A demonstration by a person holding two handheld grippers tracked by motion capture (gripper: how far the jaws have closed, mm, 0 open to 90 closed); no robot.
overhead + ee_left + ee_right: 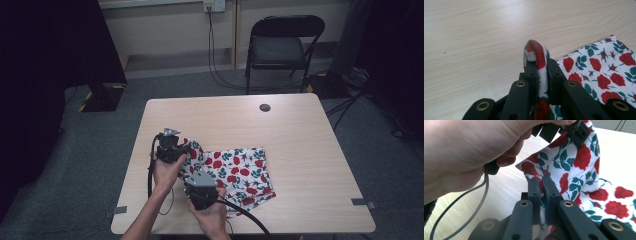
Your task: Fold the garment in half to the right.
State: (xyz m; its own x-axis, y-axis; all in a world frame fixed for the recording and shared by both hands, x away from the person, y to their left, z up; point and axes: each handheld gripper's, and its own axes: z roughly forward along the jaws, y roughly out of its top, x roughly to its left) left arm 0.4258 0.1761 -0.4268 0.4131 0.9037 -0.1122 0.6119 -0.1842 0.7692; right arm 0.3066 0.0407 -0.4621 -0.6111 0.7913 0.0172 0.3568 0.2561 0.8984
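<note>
Grippers are both pinching the same piece of rose-print cloth (235, 172) near the front left part of the table (300, 145). The left gripper (186, 149) is pressing its jaws together on a bunched edge of the cloth, and in the left gripper view (541, 68) a rolled fold is poking up between the black jaws, showing red and white. The right gripper (196, 176) is squeezing its jaws almost flat on another bit of the edge; in the right gripper view (542, 187) only a thin strip of fabric is sitting between them. The left hand (165, 172) is showing close up in the right gripper view (466, 152), with a dark cable (471, 202) hanging from its gripper.

Both pinched spots are lying on the cloth's left side, near each other, and that side is being held slightly off the tabletop, rising in a loose drape between the two grippers. The rest of the cloth is lying flat on the wood to the right, roughly rectangular, with a ruffled lower edge. It is white with red roses and dark green leaves scattered all over. A small dark round disc (265, 107) is sitting well apart, toward the far edge of the table.
</note>
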